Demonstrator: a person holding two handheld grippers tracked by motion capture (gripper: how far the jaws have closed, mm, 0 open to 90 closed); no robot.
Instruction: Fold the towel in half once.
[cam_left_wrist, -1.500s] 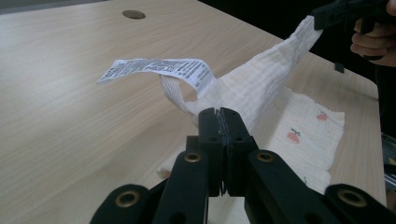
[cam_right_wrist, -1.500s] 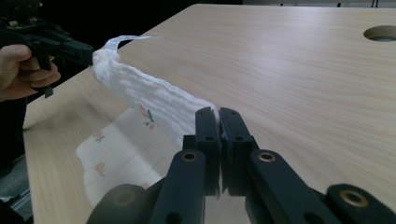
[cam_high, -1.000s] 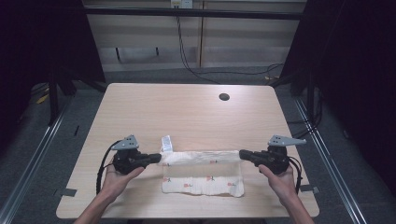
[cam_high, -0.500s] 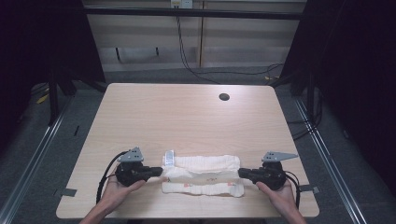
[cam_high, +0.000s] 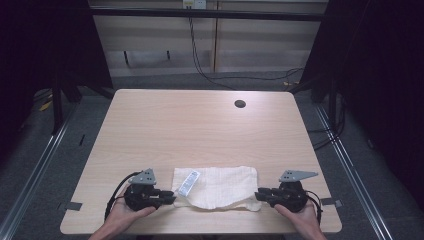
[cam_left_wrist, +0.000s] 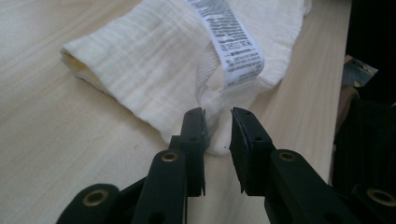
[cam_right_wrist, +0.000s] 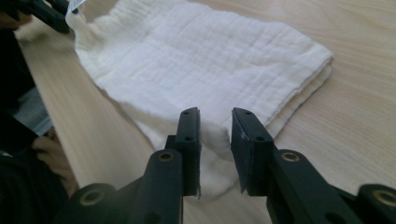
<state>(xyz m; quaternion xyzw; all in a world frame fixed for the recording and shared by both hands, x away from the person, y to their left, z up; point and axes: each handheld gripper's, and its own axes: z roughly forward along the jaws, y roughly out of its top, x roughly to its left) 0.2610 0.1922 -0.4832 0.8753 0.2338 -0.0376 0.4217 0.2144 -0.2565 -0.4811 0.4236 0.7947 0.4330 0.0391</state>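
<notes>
Fingers (cam_left_wrist: 215, 122) newly parted, cloth (cam_high: 220, 186) flattened.

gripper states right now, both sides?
Left tongs: just been opening, gap visible, cloth corner between, not pressed.
Right tongs: just been opening, cloth edge between, released.

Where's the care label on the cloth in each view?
High view: care label lies on the cloth's left end, near the left gripper.
Left gripper view: top centre, hanging toward the jaws.
Right gripper view: I can't make it out.
Shared landmark: the cloth.
</notes>
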